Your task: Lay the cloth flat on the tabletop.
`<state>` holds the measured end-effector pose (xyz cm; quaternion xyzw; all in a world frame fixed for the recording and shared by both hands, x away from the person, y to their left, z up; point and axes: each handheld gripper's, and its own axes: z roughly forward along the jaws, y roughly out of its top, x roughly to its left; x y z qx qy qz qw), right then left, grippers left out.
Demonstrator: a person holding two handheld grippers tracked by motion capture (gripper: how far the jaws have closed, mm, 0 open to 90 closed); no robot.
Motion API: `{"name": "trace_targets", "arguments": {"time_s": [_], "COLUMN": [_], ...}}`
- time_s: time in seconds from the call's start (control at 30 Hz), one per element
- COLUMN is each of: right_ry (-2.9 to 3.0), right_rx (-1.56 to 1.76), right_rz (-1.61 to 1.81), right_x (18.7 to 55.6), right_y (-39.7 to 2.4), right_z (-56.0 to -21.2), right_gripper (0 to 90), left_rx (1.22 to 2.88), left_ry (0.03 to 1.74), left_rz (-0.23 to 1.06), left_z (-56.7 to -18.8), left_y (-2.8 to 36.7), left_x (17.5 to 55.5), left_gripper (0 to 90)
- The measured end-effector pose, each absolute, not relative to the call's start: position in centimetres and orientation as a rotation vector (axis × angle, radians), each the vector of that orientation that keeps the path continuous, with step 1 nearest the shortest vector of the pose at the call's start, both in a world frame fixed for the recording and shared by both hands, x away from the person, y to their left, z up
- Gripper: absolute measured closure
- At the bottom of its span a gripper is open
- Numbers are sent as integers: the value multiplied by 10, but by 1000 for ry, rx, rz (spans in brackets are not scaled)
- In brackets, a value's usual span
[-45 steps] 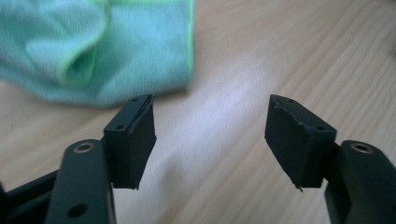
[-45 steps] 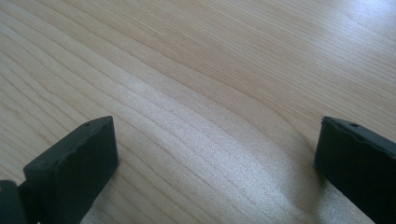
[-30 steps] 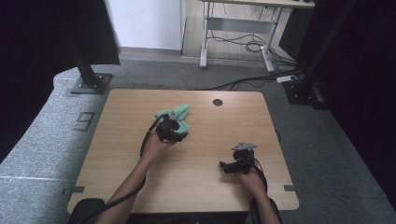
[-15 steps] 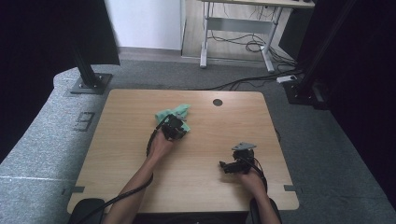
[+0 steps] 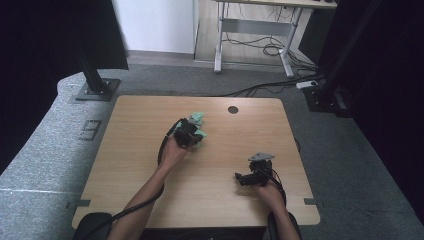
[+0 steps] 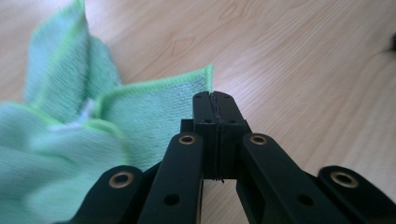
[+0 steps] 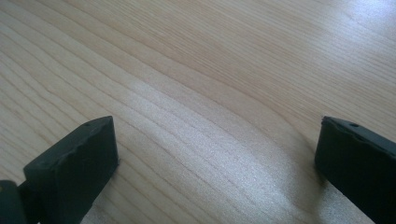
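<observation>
At the left tool's tips: a green cloth [image 6: 60,116] lies crumpled on the wooden surface [image 5: 140,150], one hemmed corner standing up right against the black tips.
Left tool [image 6: 215,95]: clenched, the pads pressed flat together after the jaws have just been closing; no green shows in the seam between them, so it cannot be told whether the hem is nipped.
Cloth relative to left tool: mostly to the left of the jaws and beyond them in the left gripper view; the raised corner touches the tip from the left side, and the bunched folds spread away from it.
Likely reason for this hold: the tool points at a corner and not at the bulk, which suits taking the cloth by an edge to lift or spread it.
Left hand [image 5: 172,150]: reaches forward over the middle of the surface, with the cloth just ahead of the tool.
Right tool [image 5: 239,177]: released, jaws wide apart with bare wood between them.
Cloth relative to right tool: well apart, off to its left and farther from the person.
Likely reason for this placing: the right hand [image 5: 272,192] rests low near the front edge, parked clear of the left arm until a second grip is wanted.
</observation>
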<state>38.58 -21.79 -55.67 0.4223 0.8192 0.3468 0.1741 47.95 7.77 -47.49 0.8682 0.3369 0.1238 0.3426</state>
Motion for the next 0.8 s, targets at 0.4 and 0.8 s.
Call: {"name": "trace_targets", "arguments": {"time_s": [0.4,0.8], "right_ry": [2323,2322], "right_rx": [1193,1195], "right_rz": [983,983], "right_x": [386,386], "right_y": [-218,-218], "right_z": [-557,-557], "right_gripper": [0,0], "left_rx": [2180,2114], "left_ry": [869,1093], "left_rz": [428,394], "left_z": [-425,-474], "left_y": [113,185], "left_x": [463,461], "left_gripper": [888,884]}}
